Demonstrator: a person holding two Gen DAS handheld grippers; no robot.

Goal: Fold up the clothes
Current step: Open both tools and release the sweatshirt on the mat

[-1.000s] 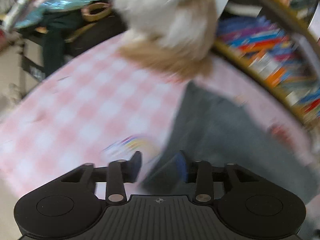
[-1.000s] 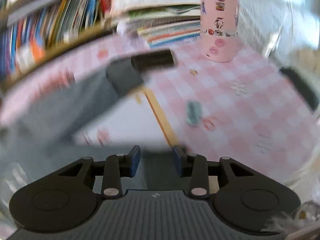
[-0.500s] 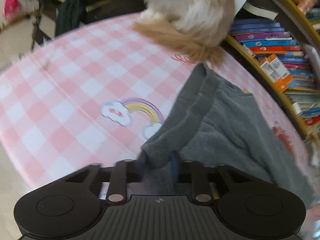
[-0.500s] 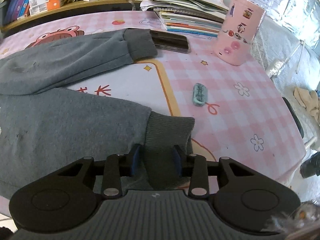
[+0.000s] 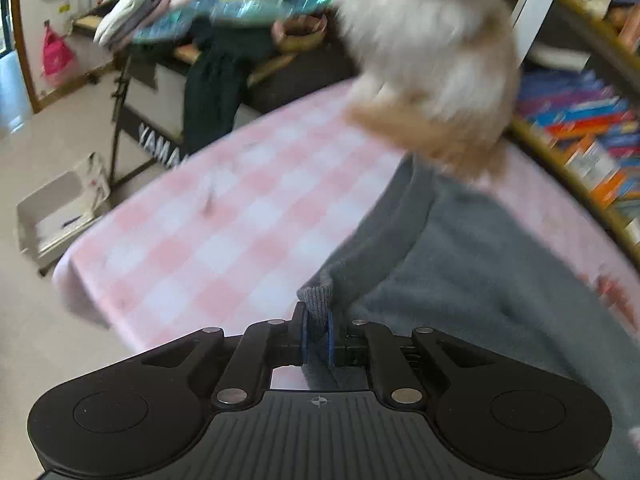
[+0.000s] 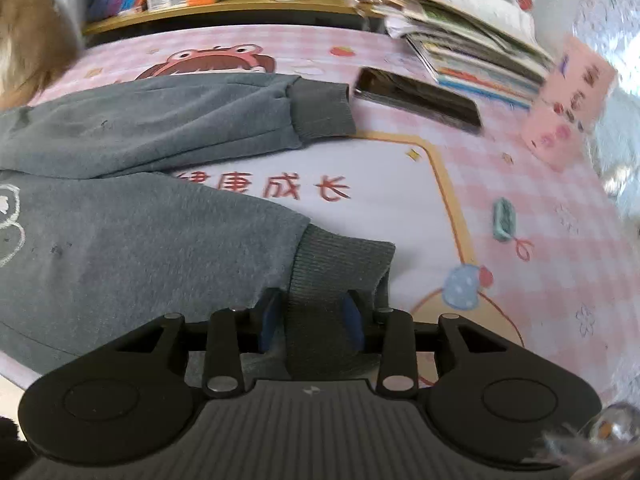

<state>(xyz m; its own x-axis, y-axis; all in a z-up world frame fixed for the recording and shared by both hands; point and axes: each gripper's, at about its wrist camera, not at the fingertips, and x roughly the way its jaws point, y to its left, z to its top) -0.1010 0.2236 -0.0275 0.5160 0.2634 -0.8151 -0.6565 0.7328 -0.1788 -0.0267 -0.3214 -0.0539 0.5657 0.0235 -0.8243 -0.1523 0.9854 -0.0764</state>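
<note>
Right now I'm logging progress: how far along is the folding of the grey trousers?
Done: both grips are set. The left hand-held gripper pinches the waistband corner, the right hand-held gripper holds a leg cuff. In hand: the grey trousers still lie spread on the pink tablecloth, legs apart. Left: every fold.

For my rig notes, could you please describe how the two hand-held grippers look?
Both match: the left hand-held gripper and right hand-held gripper have matte black ribbed bodies, round side discs, silver pivot pins, black linkage fingers with blue pads, and a small white centre mark.
</note>
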